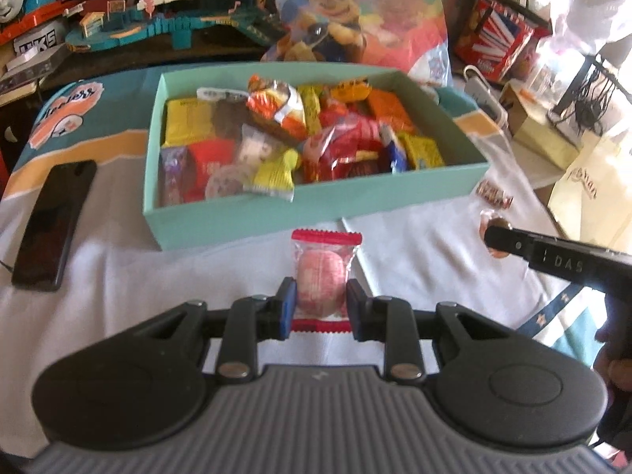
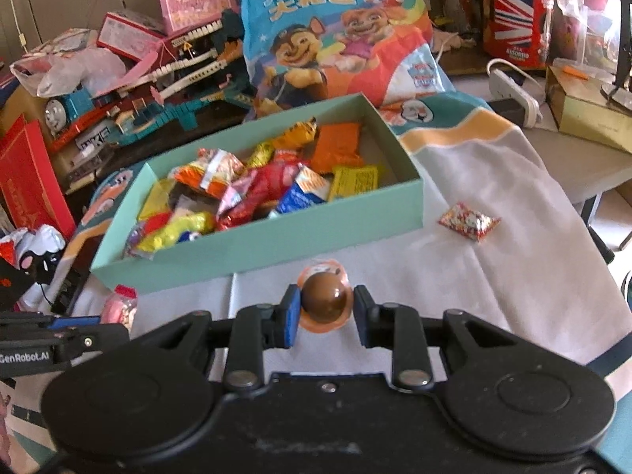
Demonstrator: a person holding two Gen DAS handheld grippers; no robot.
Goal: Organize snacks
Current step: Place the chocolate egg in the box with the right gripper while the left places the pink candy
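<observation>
- The pink sweet (image 1: 320, 276), sealed in a clear wrapper with red crimped ends, lies on the white cloth (image 1: 158, 276) just in front of the mint box (image 1: 316, 201), near the middle of its front wall. It sits lengthwise between the fingers of the left gripper (image 1: 320, 303), probably so the pads meet its rounded sides and not the flat crimps.
- The left gripper's jaws stand narrow, close on either side of the sweet; whether the pads already press it cannot be told.
- The brown domed jelly cup (image 2: 326, 303), with an orange foil rim, also rests on the cloth in front of the box, toward the box's right end. The right gripper (image 2: 326, 310) straddles it with jaws narrowly parted; the left pad is at the dome, the right shows a slight gap.
- 1 more loose snack, the red patterned packet (image 2: 469, 221), lies on the cloth beside the box's right front corner, well apart from both tools.
- The box is open-topped and heaped with wrapped snacks, fuller at its left end, so it reads as the collecting place. Some bare floor shows at its far right corner, which looks like the easiest drop spot.
- Its front wall stands between both snacks and the interior, so each would likely need lifting over that edge.
- A dark phone (image 1: 53, 225) lies left of the box; the cloth in front and to the right is open.
</observation>
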